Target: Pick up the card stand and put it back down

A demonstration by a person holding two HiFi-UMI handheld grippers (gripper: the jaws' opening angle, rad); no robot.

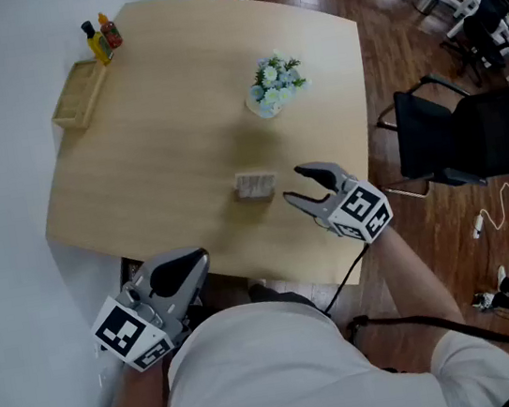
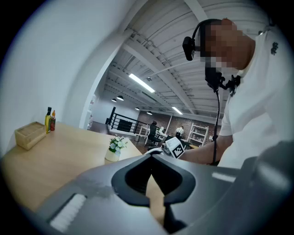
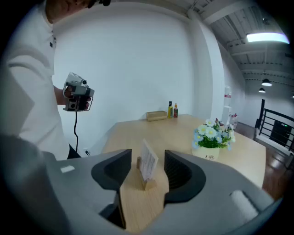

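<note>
A small card stand [image 1: 255, 185], a wooden base holding a white card upright, sits on the light wooden table [image 1: 161, 145] near its front edge. My right gripper [image 1: 293, 182] hovers just to its right, jaws open and pointing at it. In the right gripper view the card stand [image 3: 148, 167] stands a little ahead of the right gripper [image 3: 147, 153], framed by the gap between the jaws, and neither pad touches it. My left gripper [image 1: 197, 261] is held off the table's front left edge, away from the stand. Its jaws meet at the tips with nothing in them, as the left gripper view [image 2: 151, 158] shows.
A white pot of pale flowers [image 1: 275, 86] stands behind the stand. A wooden tray [image 1: 77, 93] and two small bottles [image 1: 102, 38] sit at the far left corner. A black chair [image 1: 462, 133] stands on the wood floor to the right of the table.
</note>
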